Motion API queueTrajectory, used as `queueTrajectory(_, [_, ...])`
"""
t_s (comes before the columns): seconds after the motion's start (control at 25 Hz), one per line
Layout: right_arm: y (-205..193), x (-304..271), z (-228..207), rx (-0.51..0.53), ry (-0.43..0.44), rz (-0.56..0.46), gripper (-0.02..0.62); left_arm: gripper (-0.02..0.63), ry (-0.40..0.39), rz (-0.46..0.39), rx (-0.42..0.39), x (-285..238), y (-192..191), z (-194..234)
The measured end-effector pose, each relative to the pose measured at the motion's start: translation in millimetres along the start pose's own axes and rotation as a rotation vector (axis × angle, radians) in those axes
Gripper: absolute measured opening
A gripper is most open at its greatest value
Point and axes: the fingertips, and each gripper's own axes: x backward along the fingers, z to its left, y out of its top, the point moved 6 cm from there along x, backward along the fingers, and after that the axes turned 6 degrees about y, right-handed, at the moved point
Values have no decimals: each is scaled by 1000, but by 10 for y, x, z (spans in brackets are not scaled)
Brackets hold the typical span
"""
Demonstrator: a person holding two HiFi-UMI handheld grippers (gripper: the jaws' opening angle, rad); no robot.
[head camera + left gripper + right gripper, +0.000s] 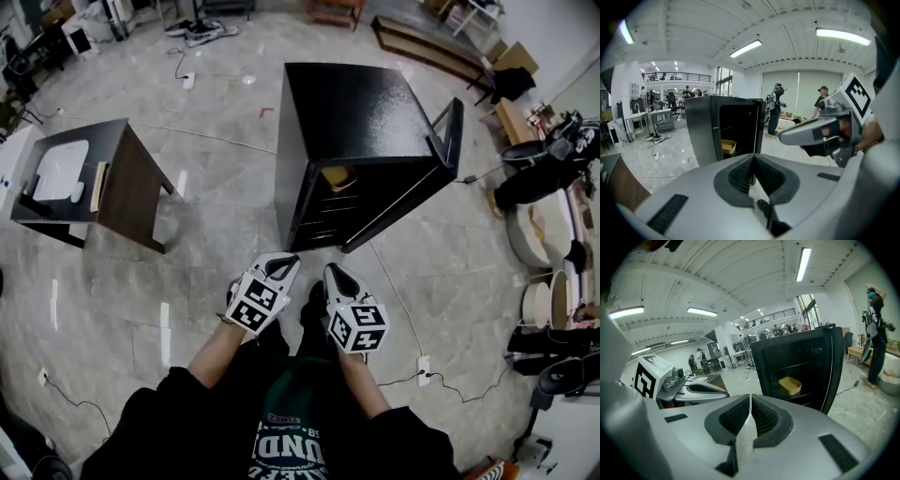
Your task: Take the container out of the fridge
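Note:
A small black fridge (361, 141) stands on the floor ahead of me with its door (452, 131) swung open to the right. A tan container (339, 177) sits on a shelf inside, also visible as the container (790, 386) in the right gripper view and the container (727, 147) in the left gripper view. My left gripper (281, 267) and right gripper (337, 277) are held side by side close to my body, well short of the fridge. Both are shut with nothing between the jaws.
A dark wooden side table (89, 183) with a white object on top stands to the left. Cables (394, 291) run across the grey floor. Bags and round items (553, 281) lie at the right. Two people (777, 112) stand beyond the fridge.

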Motion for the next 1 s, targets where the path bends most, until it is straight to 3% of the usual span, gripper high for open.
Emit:
queueTrajectory(0.36, [95,-85,-198,-10,-8,-25,36,13,24,13,-14,-198,39,47])
queueTrajectory(0.68, [162,-189,-422,-17,3,-15,36,14,17,-19,72,-403,162,132])
queueTrajectory(1.0, [326,-361,-637,-1,36,4,36,14,47,-2,59,-645,269,211])
